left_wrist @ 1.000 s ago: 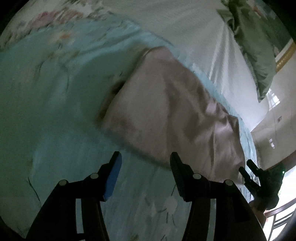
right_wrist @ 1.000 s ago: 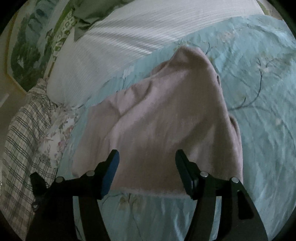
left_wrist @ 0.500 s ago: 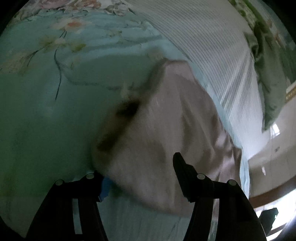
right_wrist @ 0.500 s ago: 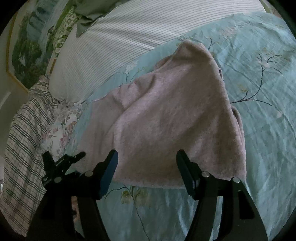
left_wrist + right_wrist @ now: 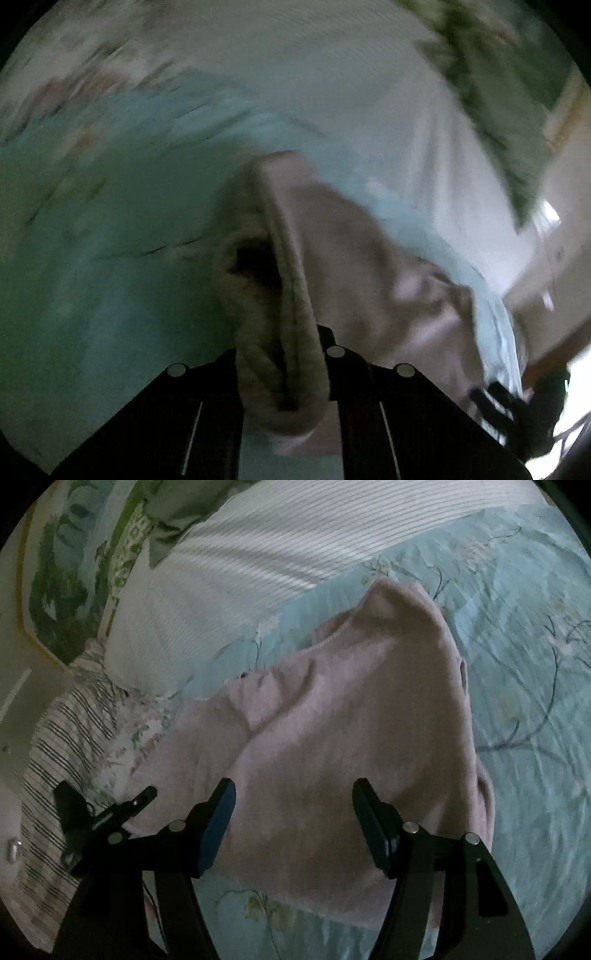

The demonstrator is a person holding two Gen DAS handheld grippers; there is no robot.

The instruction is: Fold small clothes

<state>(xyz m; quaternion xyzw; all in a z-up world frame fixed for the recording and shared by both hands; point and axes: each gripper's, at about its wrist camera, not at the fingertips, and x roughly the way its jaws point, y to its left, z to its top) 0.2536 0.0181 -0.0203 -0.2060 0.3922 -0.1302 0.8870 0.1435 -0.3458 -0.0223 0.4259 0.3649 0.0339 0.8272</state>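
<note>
A small pale pink garment (image 5: 351, 746) lies folded on a light blue floral bedspread (image 5: 535, 686). My left gripper (image 5: 282, 369) is shut on the garment's thick folded edge (image 5: 273, 295), which bunches between the fingers; this view is blurred. My right gripper (image 5: 293, 823) is open, its fingers (image 5: 218, 819) spread over the near part of the garment, holding nothing. The left gripper also shows at the left of the right wrist view (image 5: 107, 816), and the right gripper at the lower right of the left wrist view (image 5: 517, 402).
A white striped pillow (image 5: 236, 572) lies behind the garment. A plaid cloth (image 5: 55, 746) and a floral cloth (image 5: 125, 746) lie at the left. A green pillow (image 5: 177, 513) and a framed picture (image 5: 55, 561) are at the bed's head.
My left gripper moved onto the garment's edge and shut on it. My right gripper stayed open and moved a little further over the garment.
</note>
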